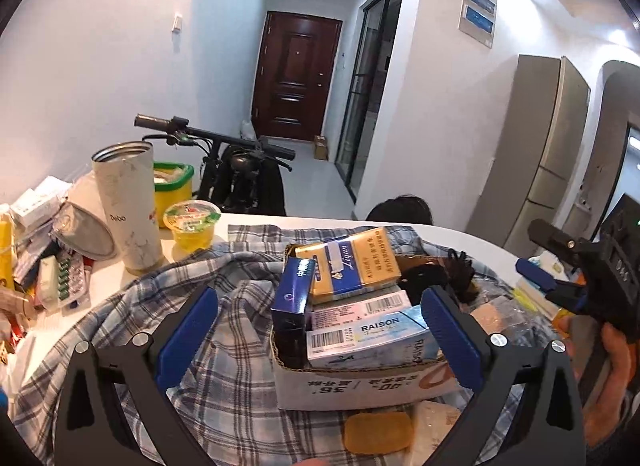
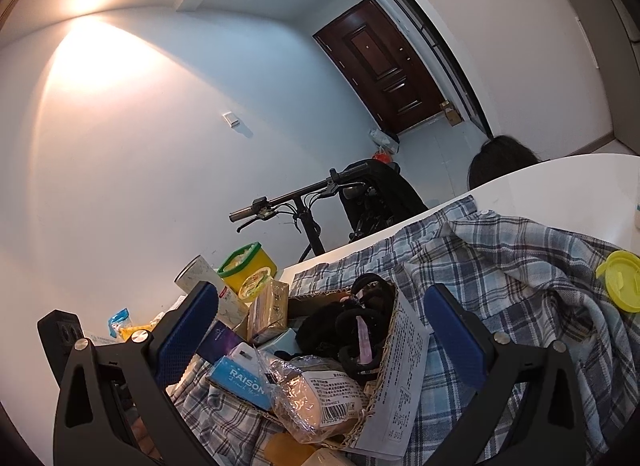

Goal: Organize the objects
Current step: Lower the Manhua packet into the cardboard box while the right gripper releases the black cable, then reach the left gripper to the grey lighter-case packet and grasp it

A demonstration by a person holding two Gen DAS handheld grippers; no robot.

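Observation:
A cardboard box (image 1: 352, 388) sits on a plaid shirt (image 1: 224, 306) and holds a gold carton (image 1: 352, 262), a dark blue pack (image 1: 294, 290) standing on end and a light blue RAISON carton (image 1: 368, 340). My left gripper (image 1: 320, 334) hovers open over the box with nothing between its fingers. In the right wrist view the same box (image 2: 384, 354) also holds black hair ties (image 2: 352, 322) and a plastic-wrapped bun (image 2: 316, 394). My right gripper (image 2: 320, 330) is open above it and holds nothing; it also shows at the right of the left wrist view (image 1: 560, 266).
A white tumbler (image 1: 128, 201), a jelly cup (image 1: 192, 223), a yellow tub (image 1: 172, 189) and a heap of pill packs (image 1: 60, 278) crowd the table's left. A yellow lid (image 2: 620, 280) lies on the shirt. A bicycle (image 1: 236, 169) and a person's head (image 2: 500, 157) are beyond the table.

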